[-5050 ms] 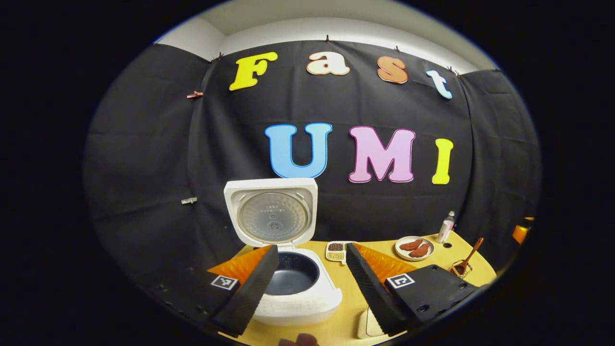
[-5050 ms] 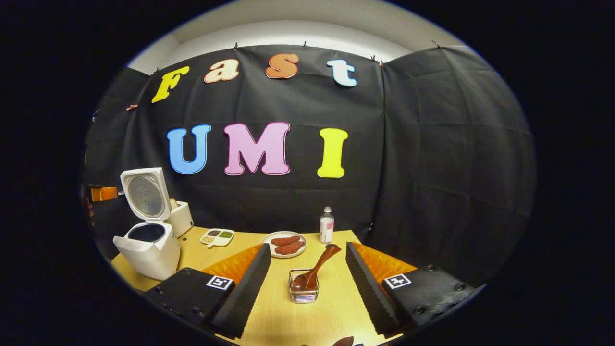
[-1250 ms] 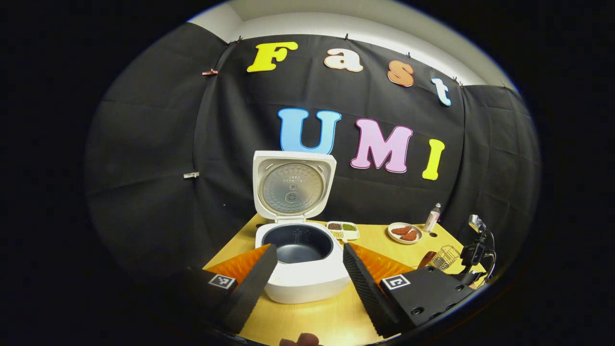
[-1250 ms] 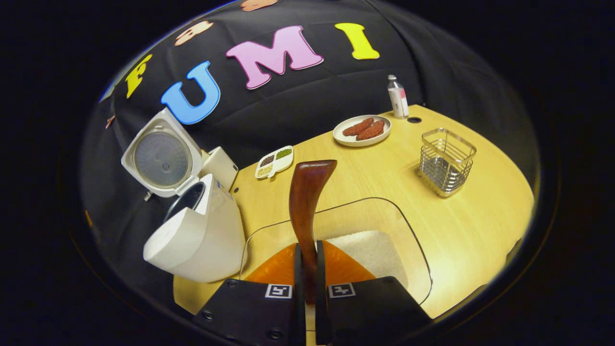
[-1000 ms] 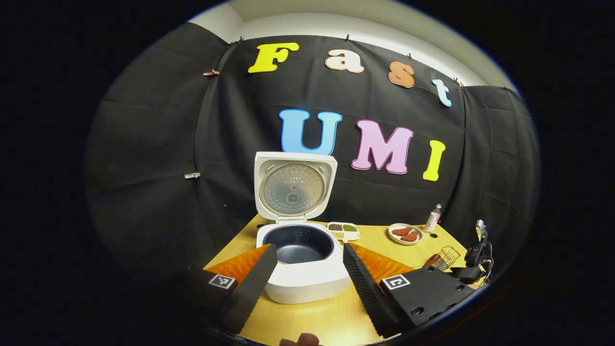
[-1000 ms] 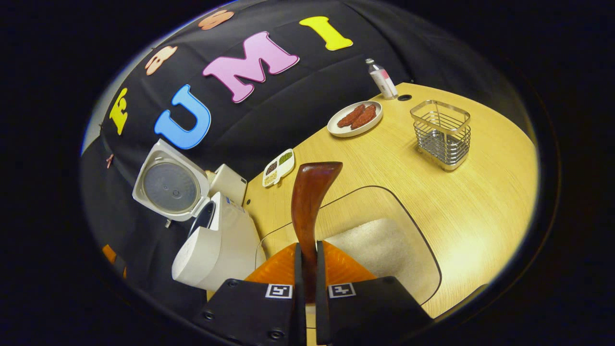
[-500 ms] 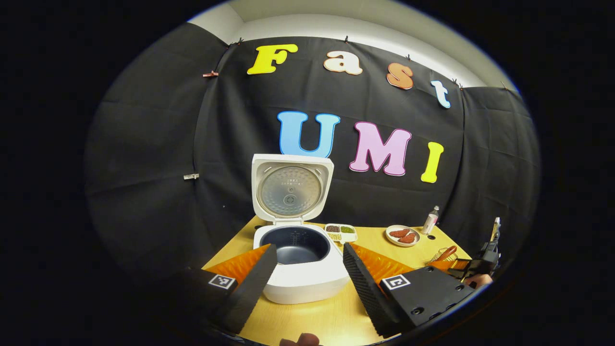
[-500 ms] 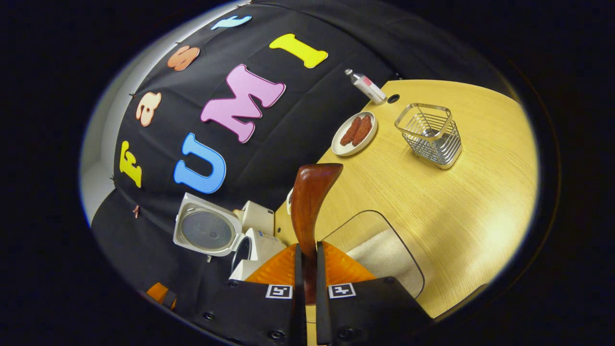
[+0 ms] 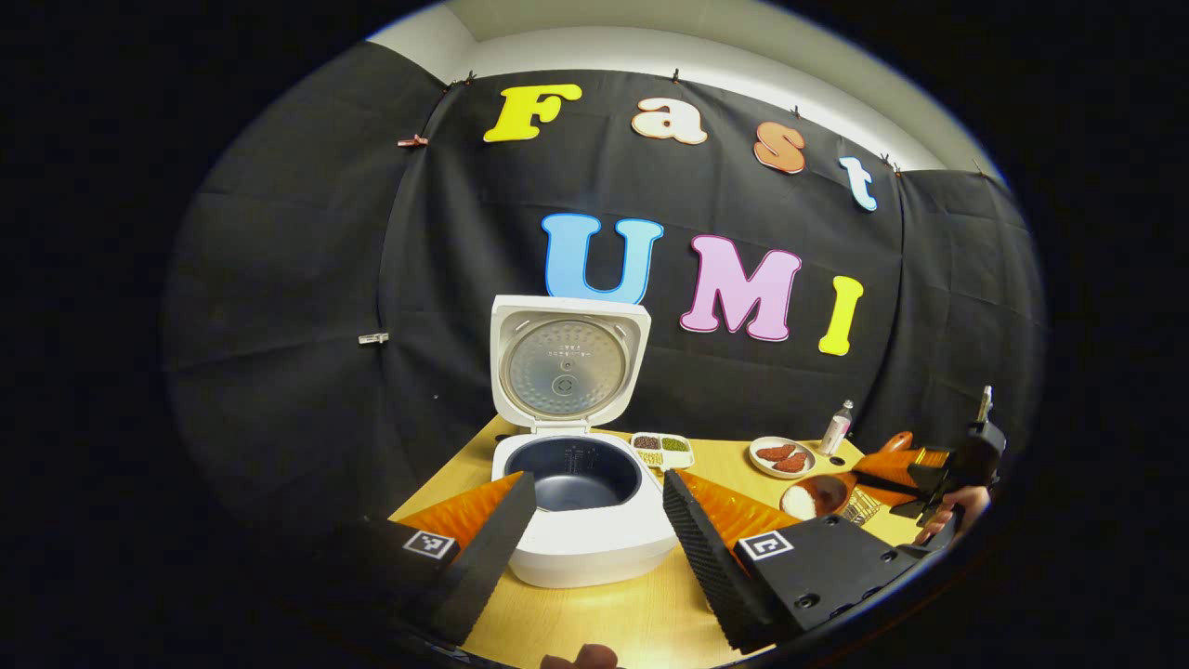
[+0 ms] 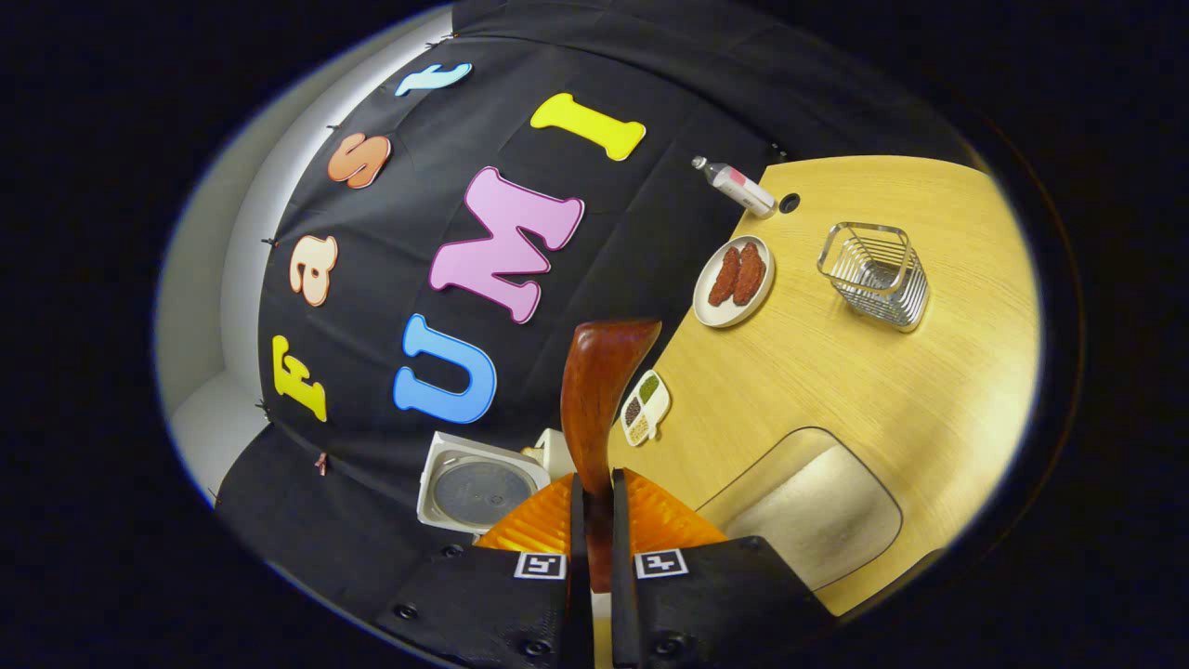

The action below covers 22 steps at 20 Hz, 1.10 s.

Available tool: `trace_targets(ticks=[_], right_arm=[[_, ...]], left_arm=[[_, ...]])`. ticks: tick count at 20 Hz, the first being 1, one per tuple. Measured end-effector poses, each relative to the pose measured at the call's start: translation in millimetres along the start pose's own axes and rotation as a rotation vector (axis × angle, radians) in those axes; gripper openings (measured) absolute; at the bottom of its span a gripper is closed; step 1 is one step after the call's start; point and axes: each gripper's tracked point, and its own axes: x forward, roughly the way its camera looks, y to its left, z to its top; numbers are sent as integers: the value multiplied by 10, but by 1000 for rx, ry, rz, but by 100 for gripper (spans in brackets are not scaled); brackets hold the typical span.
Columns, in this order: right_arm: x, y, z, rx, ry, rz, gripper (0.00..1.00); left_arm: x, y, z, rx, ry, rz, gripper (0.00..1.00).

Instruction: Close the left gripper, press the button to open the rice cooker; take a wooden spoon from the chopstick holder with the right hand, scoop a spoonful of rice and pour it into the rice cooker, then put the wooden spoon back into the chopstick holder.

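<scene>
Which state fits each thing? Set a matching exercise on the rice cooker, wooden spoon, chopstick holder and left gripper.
Things:
1. rice cooker
2. wooden spoon
3. chopstick holder
4. left gripper

States:
A. empty, standing on the table
B. clamped in the right gripper, rice in its bowl
C. lid up, pot bare
D. open, holding nothing

Pairs: 1-C, 2-B, 3-A, 4-D

Rice cooker (image 9: 594, 520) lid (image 9: 568, 362) upright at back; pot mouth open from above, front.
</scene>
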Motion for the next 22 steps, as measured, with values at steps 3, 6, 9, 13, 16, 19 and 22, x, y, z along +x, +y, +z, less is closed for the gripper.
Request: trace_targets(ticks=[3,6,9,13,16,19,22], right_arm=[[195,406,-75,29,-3,47,12],[470,780,-226,10,13,78,12],[783,1110,-498,-17,47,114,12],[1127,1328,-874,-69,84,122,12],[1365,1386,-1121,-139,110,111,12],[1553,1407,-1331,-300,124,102,12],[1695,1436,-1487,-465,134,111,12]], left_arm=[[4,48,-32,-11,10,2,95],[38,146,-58,-20,15,18,95],[68,265,-90,-30,20,35,95],[97,424,-107,-38,22,62,95],[128,519,-123,-41,26,80,95],[156,631,-121,-33,25,95,95],[172,683,-155,-42,27,103,95]])
